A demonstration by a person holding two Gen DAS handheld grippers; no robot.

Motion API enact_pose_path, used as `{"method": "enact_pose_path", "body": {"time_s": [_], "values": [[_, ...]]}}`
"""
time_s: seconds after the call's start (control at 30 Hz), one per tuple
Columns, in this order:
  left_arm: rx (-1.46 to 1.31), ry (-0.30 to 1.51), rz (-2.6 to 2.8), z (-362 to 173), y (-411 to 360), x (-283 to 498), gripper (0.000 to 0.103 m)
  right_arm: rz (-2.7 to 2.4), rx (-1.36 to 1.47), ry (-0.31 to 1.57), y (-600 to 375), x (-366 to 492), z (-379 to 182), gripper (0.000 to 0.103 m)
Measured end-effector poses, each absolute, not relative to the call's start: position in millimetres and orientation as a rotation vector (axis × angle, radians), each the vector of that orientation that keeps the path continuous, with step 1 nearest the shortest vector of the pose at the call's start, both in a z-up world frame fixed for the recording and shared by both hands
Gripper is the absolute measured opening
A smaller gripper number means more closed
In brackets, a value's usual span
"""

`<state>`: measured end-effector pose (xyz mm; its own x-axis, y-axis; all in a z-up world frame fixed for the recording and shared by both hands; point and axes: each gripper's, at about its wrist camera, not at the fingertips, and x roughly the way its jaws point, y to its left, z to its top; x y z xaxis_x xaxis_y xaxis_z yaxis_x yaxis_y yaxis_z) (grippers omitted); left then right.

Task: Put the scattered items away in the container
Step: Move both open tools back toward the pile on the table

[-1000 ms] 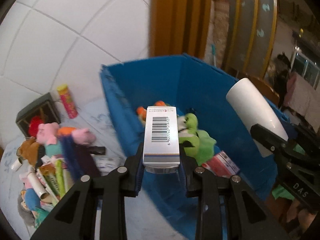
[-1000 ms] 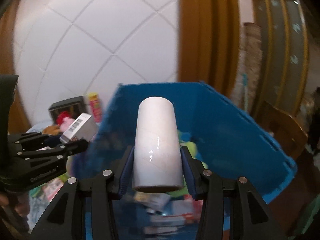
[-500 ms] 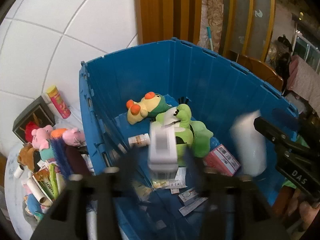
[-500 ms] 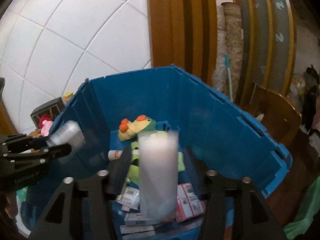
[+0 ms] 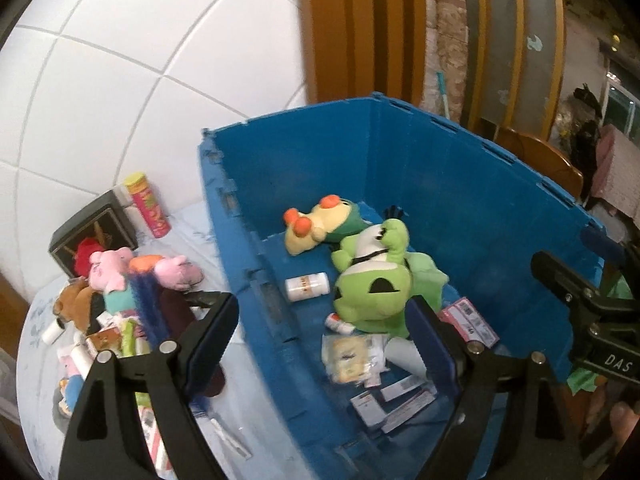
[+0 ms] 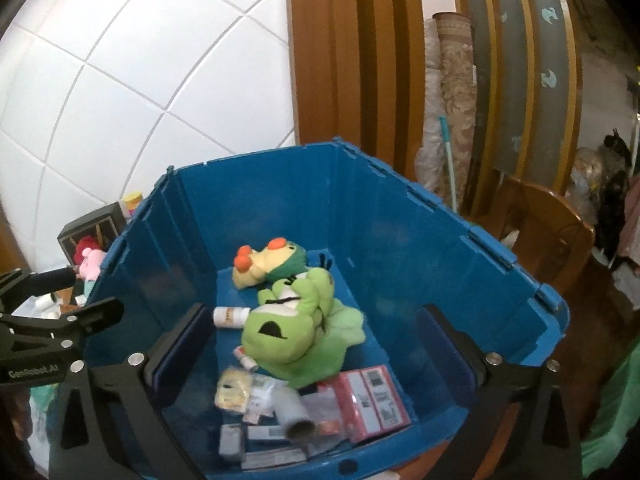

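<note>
Released since a second ago: barcoded box from left gripper (image 5: 322, 328), white tube from right gripper (image 6: 316, 344) — both sets of fingers now spread wide, empty, poised over blue container (image 6: 400, 248). White tube (image 6: 294, 414) lying among flat packets (image 6: 370, 404) on container floor; barcoded box not surely identified among cartons there. Also inside: green plush (image 6: 288, 326), yellow-and-green plush with orange eyes (image 6: 266, 262), small white bottle (image 6: 230, 317). Outside, beside container's left wall, left wrist view only: pile of pink plush toys (image 5: 116, 268), blue brush (image 5: 150, 308), pink-and-yellow canister (image 5: 148, 206), dark box (image 5: 94, 226), on pale cloth. Right wrist view alone: rolled carpets (image 6: 452, 100) behind container.
</note>
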<state>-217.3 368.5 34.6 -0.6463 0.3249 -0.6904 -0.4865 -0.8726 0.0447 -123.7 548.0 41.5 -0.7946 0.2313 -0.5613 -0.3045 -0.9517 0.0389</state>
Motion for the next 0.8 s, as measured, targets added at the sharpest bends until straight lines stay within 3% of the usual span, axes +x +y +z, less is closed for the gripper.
{"method": "enact_pose_path", "body": {"time_s": [0.8], "values": [[-1.107, 0.110, 2.719, 7, 163, -222, 0.085, 2.936, -0.808, 0.092, 398, -150, 54, 0.103]]}}
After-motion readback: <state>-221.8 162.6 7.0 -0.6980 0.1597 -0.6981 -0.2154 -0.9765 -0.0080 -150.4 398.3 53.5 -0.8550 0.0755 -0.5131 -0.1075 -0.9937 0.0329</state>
